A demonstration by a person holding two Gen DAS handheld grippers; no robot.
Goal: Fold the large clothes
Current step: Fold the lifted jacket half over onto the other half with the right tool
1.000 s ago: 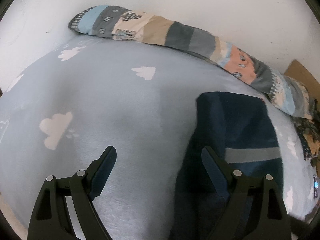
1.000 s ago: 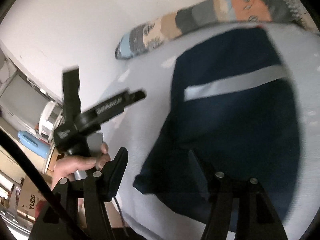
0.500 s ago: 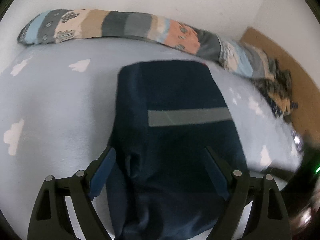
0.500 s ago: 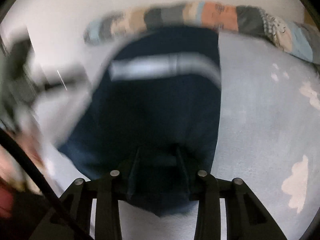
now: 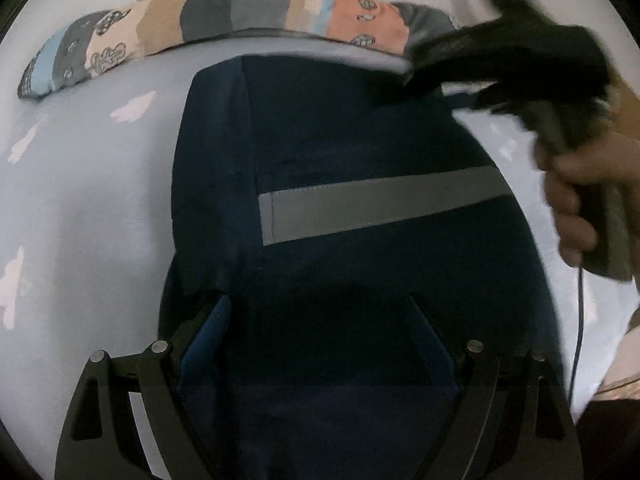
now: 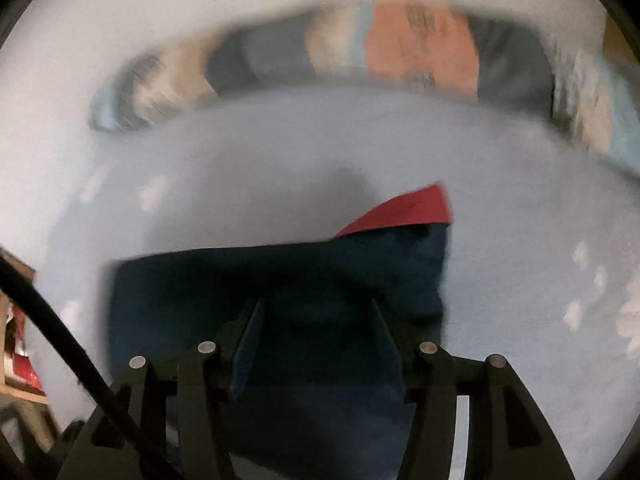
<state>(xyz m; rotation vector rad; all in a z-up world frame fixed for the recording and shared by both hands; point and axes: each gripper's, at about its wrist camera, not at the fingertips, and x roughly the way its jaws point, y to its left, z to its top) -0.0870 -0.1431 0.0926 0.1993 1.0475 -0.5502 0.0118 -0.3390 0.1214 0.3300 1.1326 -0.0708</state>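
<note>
A folded navy garment (image 5: 360, 128) with a grey reflective stripe (image 5: 380, 204) lies on the light blue cloud-print bed sheet (image 5: 88, 200). My left gripper (image 5: 319, 300) hovers over its near end, jaws wide open with only flat cloth below them. A person's hand (image 5: 572, 200) holds the other gripper, blurred, above the garment's far right corner. In the right wrist view my right gripper (image 6: 316, 302) points down at the garment's far edge (image 6: 240, 276), where a red lining corner (image 6: 408, 210) shows. Its jaws are opening; cloth lies under them, not pinched.
A long patchwork bolster (image 5: 240, 12) runs along the white wall at the back of the bed, blurred as the bolster (image 6: 420, 48) in the right wrist view. A thin cable (image 5: 578, 320) hangs at the right. Clutter and boxes (image 6: 20, 364) sit beyond the bed's left edge.
The left gripper slid right until the garment lay centred under it. The right gripper swept fast from the garment's near end to its far edge, entering the left view; its jaws narrowed, then widened.
</note>
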